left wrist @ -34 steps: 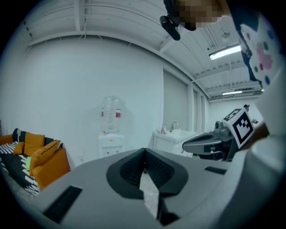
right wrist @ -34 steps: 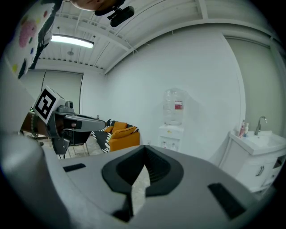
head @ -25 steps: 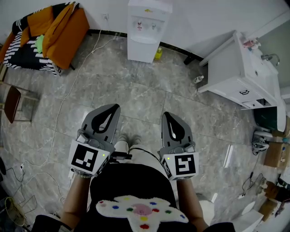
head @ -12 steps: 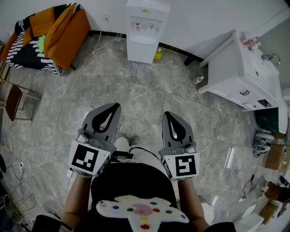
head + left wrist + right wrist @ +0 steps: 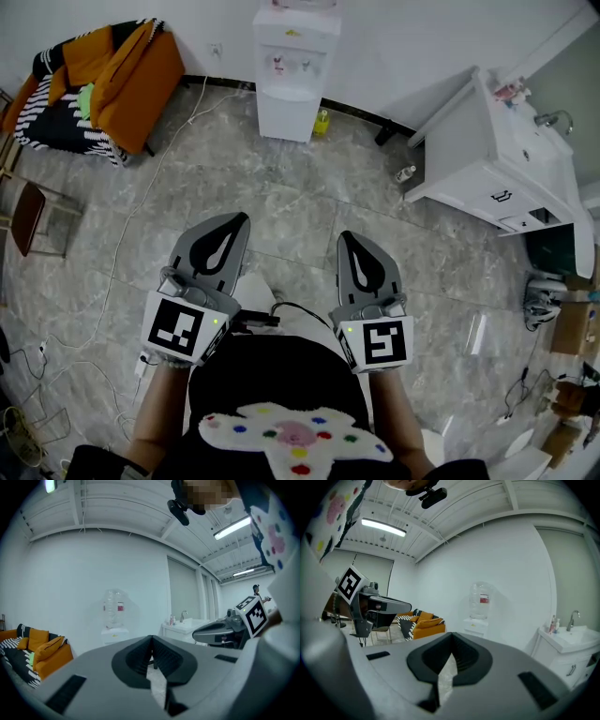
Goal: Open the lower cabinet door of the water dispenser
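The white water dispenser (image 5: 291, 75) stands against the far wall, its lower cabinet door (image 5: 286, 117) closed. Both grippers are held out level in front of the person, well short of it, over the marble floor. My left gripper (image 5: 236, 220) is shut and empty, and so is my right gripper (image 5: 349, 239). The left gripper view shows its jaws (image 5: 151, 639) pressed together, with the dispenser (image 5: 114, 625) and its bottle far beyond. From the right gripper view the closed jaws (image 5: 452, 637) point toward the dispenser (image 5: 478, 616).
An orange sofa (image 5: 122, 66) sits at the far left and a white sink cabinet (image 5: 497, 159) at the right. A yellow bottle (image 5: 322, 120) stands beside the dispenser. Cables (image 5: 122, 262) trail over the floor on the left, near a chair (image 5: 23, 211).
The dispenser and room have slid slightly down and left in the head view as the person steps closer. Both grippers keep their place in the view, still shut.
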`<state>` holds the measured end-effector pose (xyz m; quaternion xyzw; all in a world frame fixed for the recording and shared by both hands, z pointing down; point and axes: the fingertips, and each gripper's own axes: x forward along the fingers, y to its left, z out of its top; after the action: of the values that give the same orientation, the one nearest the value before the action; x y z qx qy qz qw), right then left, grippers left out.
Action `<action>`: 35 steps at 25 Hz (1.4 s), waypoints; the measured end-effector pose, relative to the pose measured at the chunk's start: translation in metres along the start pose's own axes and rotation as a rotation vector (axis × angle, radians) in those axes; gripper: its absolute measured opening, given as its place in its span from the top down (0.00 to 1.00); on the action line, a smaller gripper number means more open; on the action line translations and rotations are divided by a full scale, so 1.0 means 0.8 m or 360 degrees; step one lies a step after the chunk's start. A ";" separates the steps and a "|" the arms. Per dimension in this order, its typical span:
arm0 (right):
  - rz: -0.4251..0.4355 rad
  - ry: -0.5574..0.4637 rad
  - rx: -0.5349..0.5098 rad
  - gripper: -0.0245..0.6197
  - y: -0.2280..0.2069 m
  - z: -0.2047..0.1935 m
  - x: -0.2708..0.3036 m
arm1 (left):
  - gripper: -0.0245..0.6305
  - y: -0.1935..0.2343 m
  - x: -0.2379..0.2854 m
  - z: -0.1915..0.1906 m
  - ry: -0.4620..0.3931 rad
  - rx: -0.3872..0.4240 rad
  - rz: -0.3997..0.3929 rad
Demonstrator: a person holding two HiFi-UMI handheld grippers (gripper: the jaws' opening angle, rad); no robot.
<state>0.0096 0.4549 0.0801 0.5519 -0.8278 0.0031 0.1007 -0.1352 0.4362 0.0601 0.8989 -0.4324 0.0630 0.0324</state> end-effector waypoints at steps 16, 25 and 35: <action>-0.0074 0.0064 -0.0004 0.95 -0.019 -0.013 0.030 | 0.94 0.018 0.054 -0.011 -0.0012 -0.0013 -0.0085; -0.0147 0.0081 -0.0005 0.96 -0.069 -0.003 0.106 | 0.94 0.071 0.132 -0.004 0.0025 -0.0026 -0.0132; -0.0104 0.0106 0.0031 0.96 -0.110 0.027 0.236 | 0.94 0.146 0.234 0.027 -0.0031 -0.0002 -0.0179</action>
<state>0.0168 0.2457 0.0818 0.5793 -0.8054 0.0262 0.1229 -0.1089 0.2163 0.0657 0.9223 -0.3817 0.0519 0.0323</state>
